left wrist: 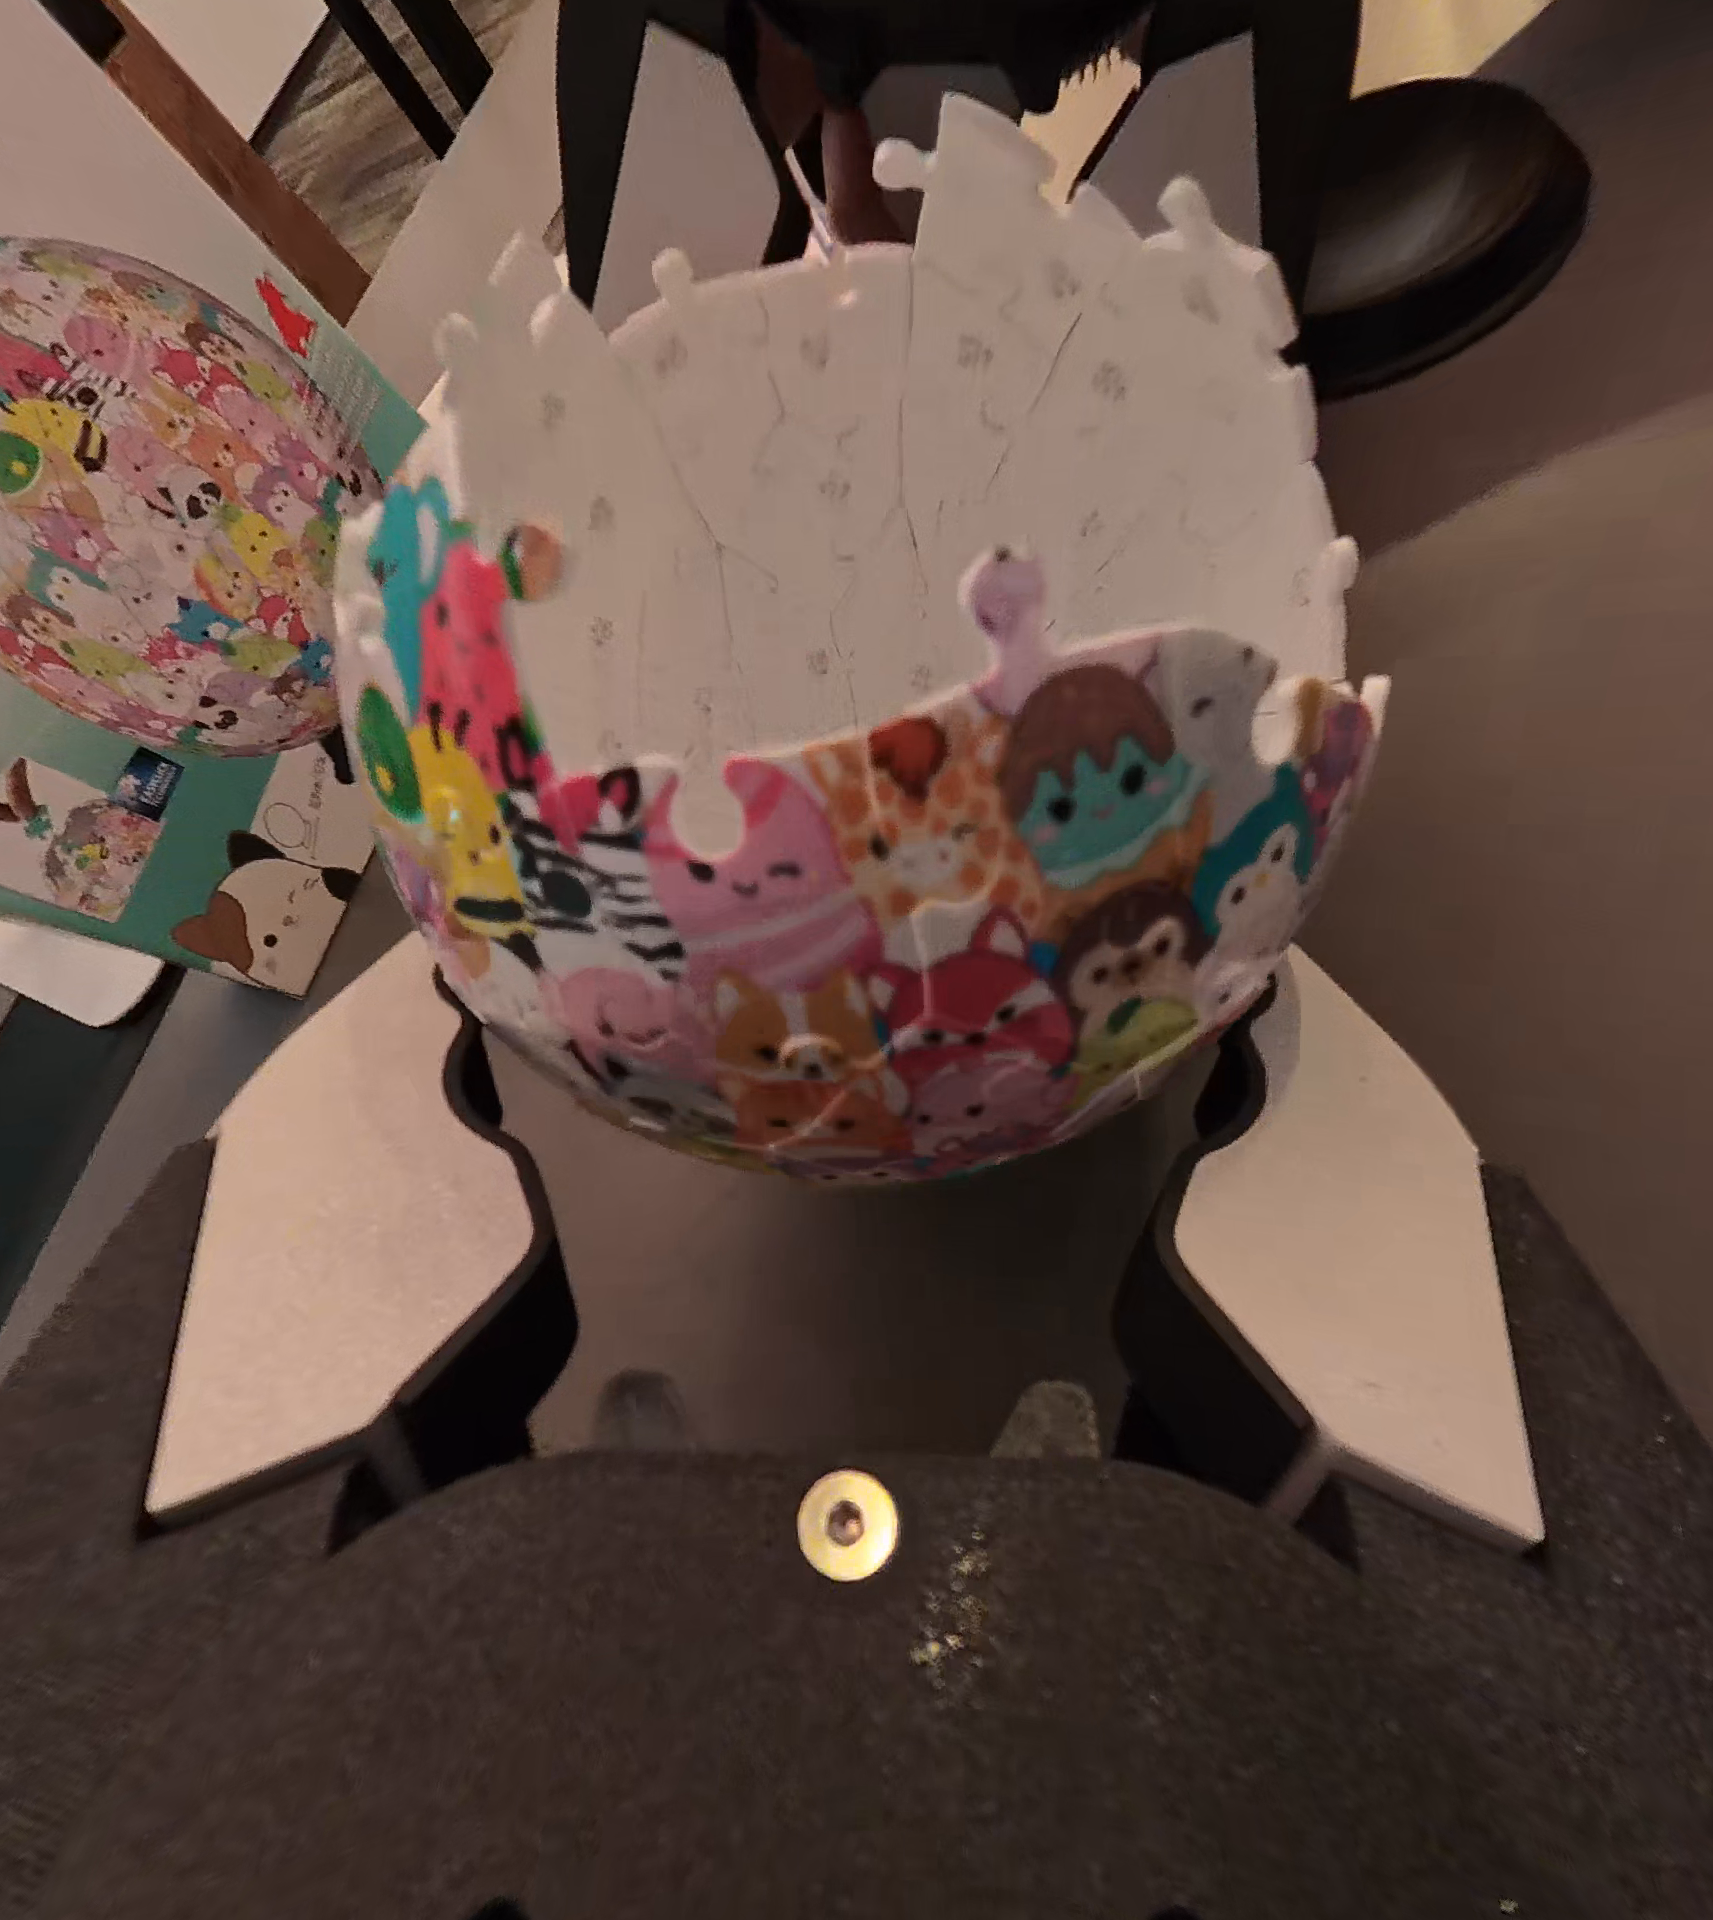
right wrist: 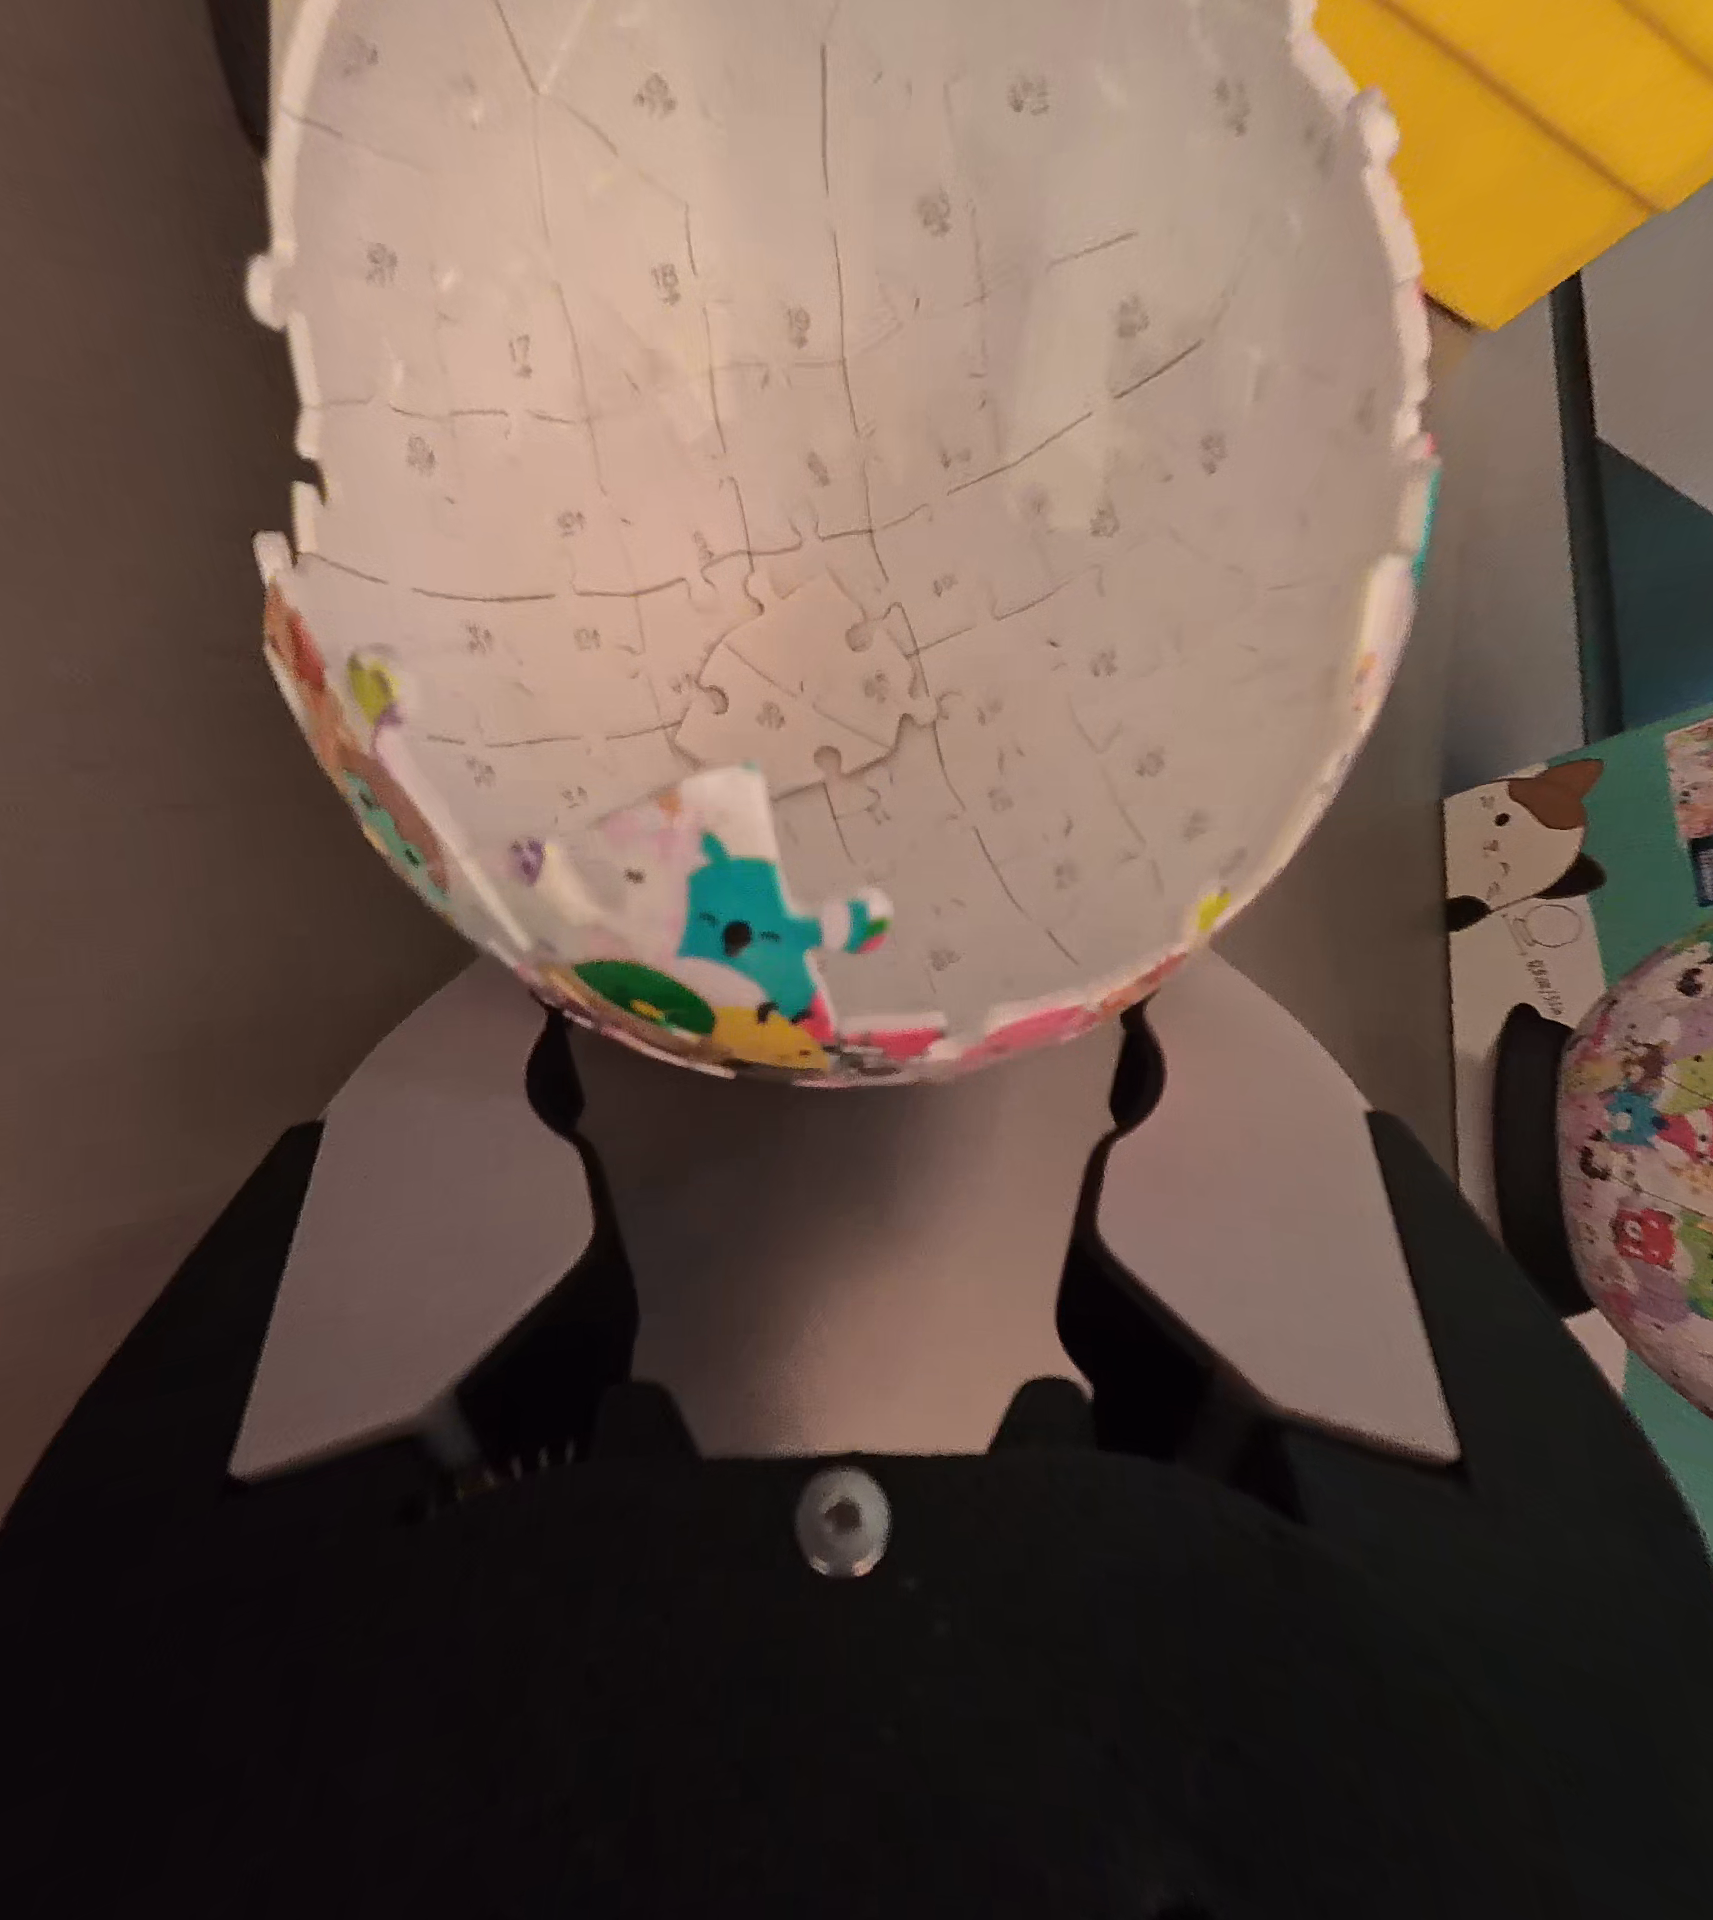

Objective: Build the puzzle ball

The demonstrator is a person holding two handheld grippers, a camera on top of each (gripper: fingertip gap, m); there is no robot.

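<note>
The half-built puzzle ball (left wrist: 883,831) sits gripped between both grippers' spread fingers (left wrist: 478,1049), open side up.

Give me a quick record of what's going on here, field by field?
Ball: half-built shell, white inside, cartoon animals outside, jagged rim
Left gripper: fingers spread on either side of the shell's underside
Right gripper: fingers spread at the shell's edge, camera looking into the hollow
Tall piece: teal one standing above the rim
Box: puzzle box behind, picturing the finished ball
Surface: grey table
</note>
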